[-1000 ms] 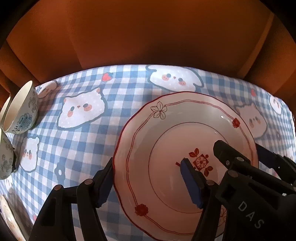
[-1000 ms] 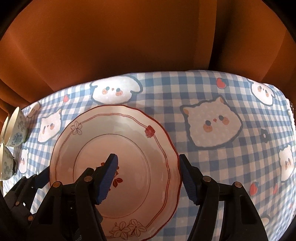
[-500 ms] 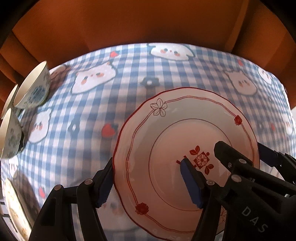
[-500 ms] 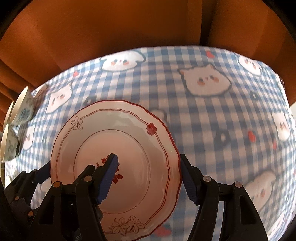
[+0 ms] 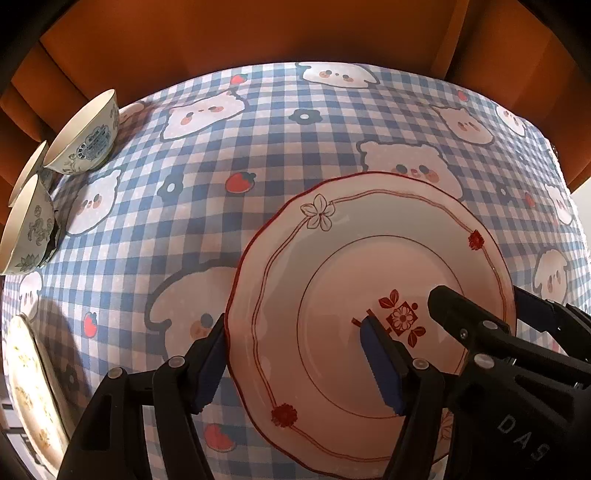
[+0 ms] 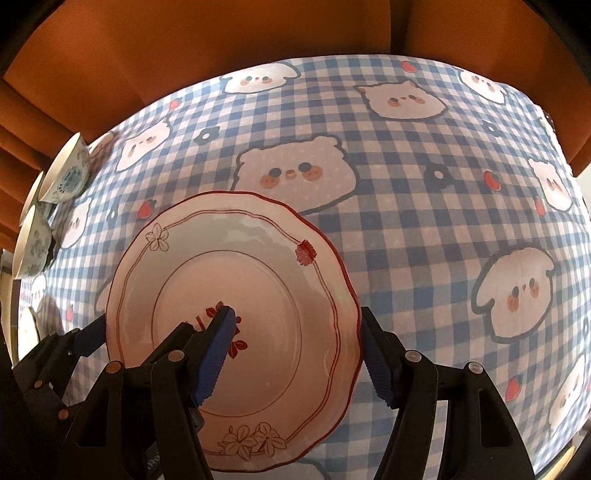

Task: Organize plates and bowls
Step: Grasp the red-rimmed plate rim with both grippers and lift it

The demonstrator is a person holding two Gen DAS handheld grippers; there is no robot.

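Note:
A white plate with a red scalloped rim and flower marks (image 5: 332,295) is held above the checked tablecloth (image 5: 221,155). My left gripper (image 5: 291,362) is shut on its left rim, one finger under the edge and one on the plate's face. My right gripper (image 6: 295,350) is shut on its right rim (image 6: 258,280) in the same way. Each gripper shows in the other's view, at the plate's far side. Two blue-patterned bowls (image 5: 85,144) (image 5: 27,232) stand at the table's far left, also in the right wrist view (image 6: 68,173).
A yellow-patterned plate (image 5: 26,387) sits at the left near edge of the table. Orange curtains (image 5: 258,33) hang behind the table. The tablecloth with animal faces (image 6: 443,184) spreads to the right of the held plate.
Both grippers have risen with the plate, lifting it off the cloth. Much more of the table shows below it now, and the bowls sit lower in view.

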